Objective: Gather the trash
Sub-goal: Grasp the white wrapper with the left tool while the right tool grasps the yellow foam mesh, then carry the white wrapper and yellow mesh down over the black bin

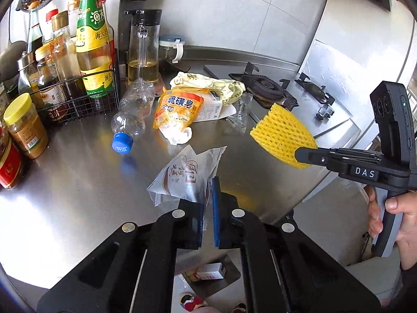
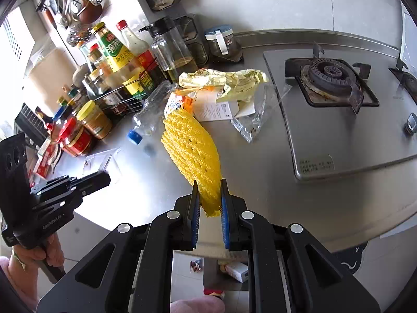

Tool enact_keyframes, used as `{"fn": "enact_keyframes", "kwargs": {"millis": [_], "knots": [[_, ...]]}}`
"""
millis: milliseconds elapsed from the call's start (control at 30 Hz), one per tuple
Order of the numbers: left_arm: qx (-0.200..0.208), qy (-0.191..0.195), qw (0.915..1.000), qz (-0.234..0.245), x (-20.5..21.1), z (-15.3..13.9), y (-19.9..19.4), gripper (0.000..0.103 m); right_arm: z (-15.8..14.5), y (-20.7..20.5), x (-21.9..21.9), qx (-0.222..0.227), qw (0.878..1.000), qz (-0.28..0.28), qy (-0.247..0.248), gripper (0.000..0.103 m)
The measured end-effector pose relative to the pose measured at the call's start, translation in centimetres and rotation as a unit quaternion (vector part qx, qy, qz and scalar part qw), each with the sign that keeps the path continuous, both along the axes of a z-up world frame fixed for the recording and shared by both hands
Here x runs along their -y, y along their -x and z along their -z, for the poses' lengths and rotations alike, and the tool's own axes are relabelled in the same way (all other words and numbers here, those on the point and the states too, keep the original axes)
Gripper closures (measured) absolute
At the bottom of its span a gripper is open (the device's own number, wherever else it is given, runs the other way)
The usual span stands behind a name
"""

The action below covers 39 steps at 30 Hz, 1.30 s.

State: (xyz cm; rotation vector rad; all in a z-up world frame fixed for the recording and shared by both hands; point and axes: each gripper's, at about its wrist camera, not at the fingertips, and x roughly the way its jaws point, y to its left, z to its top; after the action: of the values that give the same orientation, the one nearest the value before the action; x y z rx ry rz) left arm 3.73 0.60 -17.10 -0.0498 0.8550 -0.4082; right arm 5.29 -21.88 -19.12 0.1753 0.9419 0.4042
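left tool (image 1: 208, 208): clamped on white printed wrapper (image 1: 186, 174), lifted at tabletop (image 1: 78, 182) front edge | right tool (image 2: 210, 208): clamped on yellow foam net (image 2: 192, 146), long axis pointing away | bin (image 2: 225, 274): on floor, below both tools, equally near

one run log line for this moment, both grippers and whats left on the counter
left gripper: shut on white wrapper | right gripper: shut on yellow foam net | left on counter: plastic bottle, soap bag
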Motion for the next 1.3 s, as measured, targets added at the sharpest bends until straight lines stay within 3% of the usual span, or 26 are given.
{"fn": "enact_keyframes", "kwargs": {"millis": [267,500,867,1000,1167,1300], "knots": [[-0.025,0.029,0.9992,-0.010,1.8,0.4,7.2,0.098,2.1,6.6,1.1,-0.032,0.999,-0.024,-0.002,0.088],[-0.088,0.042,0.9950,-0.020,2.9,5.1,11.2,0.098,7.5,10.4,0.7,-0.091,0.995,-0.044,0.011,0.088],[-0.198,0.051,0.9786,-0.026,4.4,16.8,9.3,0.098,20.7,10.5,-0.6,-0.190,0.980,-0.020,0.060,0.088],[-0.227,0.038,0.9725,-0.033,4.9,22.1,7.5,0.098,26.2,10.0,-1.6,-0.205,0.975,-0.014,0.084,0.088],[-0.247,0.027,0.9674,-0.046,5.1,28.7,6.0,0.098,32.3,9.5,-1.9,-0.204,0.977,0.001,0.053,0.088],[-0.265,0.029,0.9621,-0.056,5.3,33.1,5.1,0.098,36.5,9.1,-2.6,-0.221,0.972,-0.010,0.073,0.087]]}}
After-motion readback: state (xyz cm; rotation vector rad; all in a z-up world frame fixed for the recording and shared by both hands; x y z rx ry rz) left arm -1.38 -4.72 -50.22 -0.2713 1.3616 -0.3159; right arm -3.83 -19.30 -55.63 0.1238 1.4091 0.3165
